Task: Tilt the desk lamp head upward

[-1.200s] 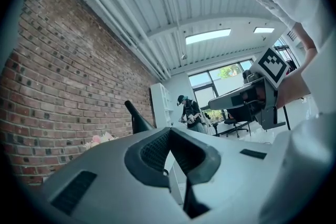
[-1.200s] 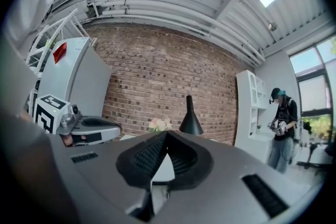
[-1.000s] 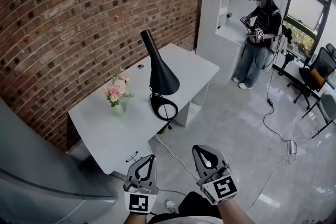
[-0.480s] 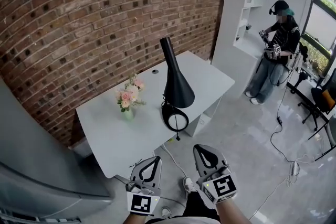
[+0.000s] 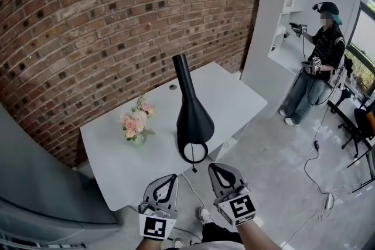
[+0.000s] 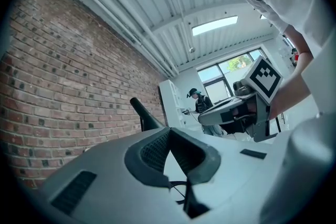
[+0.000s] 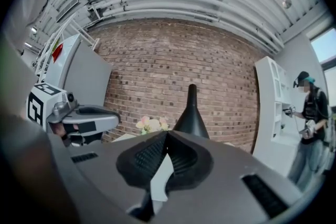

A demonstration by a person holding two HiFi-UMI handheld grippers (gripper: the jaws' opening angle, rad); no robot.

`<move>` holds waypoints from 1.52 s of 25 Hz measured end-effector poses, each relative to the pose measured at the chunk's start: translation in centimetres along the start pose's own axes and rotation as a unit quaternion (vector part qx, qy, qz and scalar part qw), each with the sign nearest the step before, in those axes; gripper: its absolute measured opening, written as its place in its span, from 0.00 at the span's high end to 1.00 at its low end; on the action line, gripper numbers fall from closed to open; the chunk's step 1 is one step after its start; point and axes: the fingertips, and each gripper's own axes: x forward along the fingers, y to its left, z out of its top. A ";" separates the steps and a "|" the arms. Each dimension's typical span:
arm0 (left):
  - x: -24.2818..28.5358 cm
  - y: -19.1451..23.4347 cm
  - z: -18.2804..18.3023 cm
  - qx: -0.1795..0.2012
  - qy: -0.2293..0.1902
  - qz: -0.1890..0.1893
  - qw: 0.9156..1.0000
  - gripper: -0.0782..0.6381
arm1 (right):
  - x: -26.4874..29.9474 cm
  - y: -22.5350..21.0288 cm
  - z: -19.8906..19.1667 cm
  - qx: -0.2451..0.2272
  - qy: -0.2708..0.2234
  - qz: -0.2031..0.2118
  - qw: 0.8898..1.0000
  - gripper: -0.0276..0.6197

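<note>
The black desk lamp [image 5: 192, 120] stands on the white desk [image 5: 117, 155], its cone-shaped head wide end down over a ring base [image 5: 193, 153], its thin end pointing up. Both grippers hover short of the desk's near edge, touching nothing. My left gripper [image 5: 169, 176] is shut and empty, below and left of the lamp. My right gripper [image 5: 212, 167] is shut and empty, just right of the base. In the right gripper view the lamp [image 7: 191, 113] rises straight beyond the closed jaws [image 7: 167, 134]. The left gripper view shows the lamp [image 6: 144, 115] left of its jaws [image 6: 169, 131].
A small vase of pink flowers [image 5: 136, 123] sits left of the lamp. A brick wall [image 5: 88, 26] backs the desk. A grey cabinet [image 5: 35, 184] is at the left. Another person [image 5: 319, 61] stands by white shelves [image 5: 287, 9] at the right; cables [image 5: 319, 184] trail on the floor.
The view has drawn closer to the desk, so the lamp now sits just beyond both grippers. The grippers stay shut. The other person has raised one arm toward the shelves.
</note>
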 end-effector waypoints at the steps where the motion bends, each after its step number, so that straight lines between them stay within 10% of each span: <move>1: 0.9 0.0 -0.1 0.000 0.004 0.000 1.000 0.88 | 0.5 -0.6 -0.5 0.002 0.004 0.004 1.000 0.93; 15: 9.1 1.9 -3.7 -0.004 0.049 0.022 0.999 0.88 | 7.8 -5.4 -5.8 0.008 0.033 0.060 0.998 0.93; 24: 10.3 3.6 -6.7 -0.083 0.064 0.063 0.993 0.88 | 9.4 -5.8 -8.6 -0.001 0.055 0.073 0.996 0.93; 38: 10.8 5.8 -9.1 -0.043 0.099 0.080 0.991 0.88 | 13.6 -6.2 -9.6 0.020 0.014 0.080 0.996 0.93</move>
